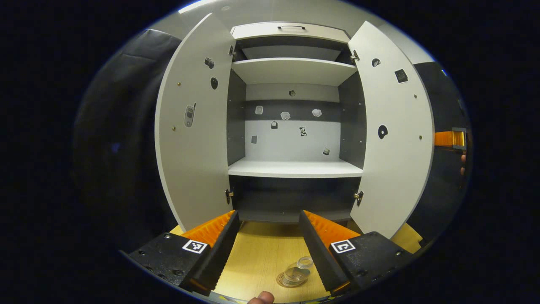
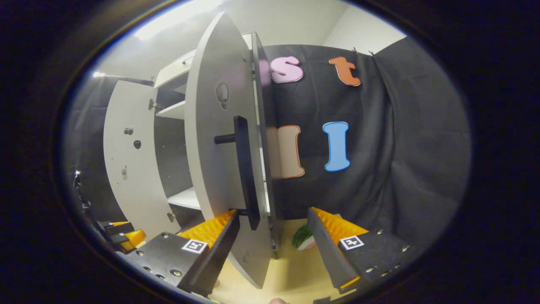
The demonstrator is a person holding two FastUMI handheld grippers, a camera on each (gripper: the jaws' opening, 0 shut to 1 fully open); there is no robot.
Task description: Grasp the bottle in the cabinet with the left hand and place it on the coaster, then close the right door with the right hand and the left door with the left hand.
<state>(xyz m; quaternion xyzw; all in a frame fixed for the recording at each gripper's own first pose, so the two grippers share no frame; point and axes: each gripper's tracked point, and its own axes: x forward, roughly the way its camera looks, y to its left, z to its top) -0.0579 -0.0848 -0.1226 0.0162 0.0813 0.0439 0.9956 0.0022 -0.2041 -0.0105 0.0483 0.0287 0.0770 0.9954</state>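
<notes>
A: Cabinet (image 1: 295, 126) first: both doors stand wide, shelves bare. The right door (image 2: 211, 160) shows edge-on, its black handle (image 2: 244, 169) just ahead of the right gripper (image 2: 274, 249).

B: And the bottle (image 1: 297, 272)?

A: It sits on the coaster (image 1: 282, 281) by the desk's (image 1: 261, 253) near edge, between the left gripper's (image 1: 268, 249) spread fingers, untouched.

B: So placing looks done?

A: I'd judge so. Both claws are open and empty; the two doors are left to close.

The clear bottle (image 1: 298, 270) stands on the round coaster (image 1: 292, 280) at six o'clock before the cabinet (image 1: 294, 126), whose grey left door (image 1: 194, 126) and right door (image 1: 394, 131) hang open.
</notes>
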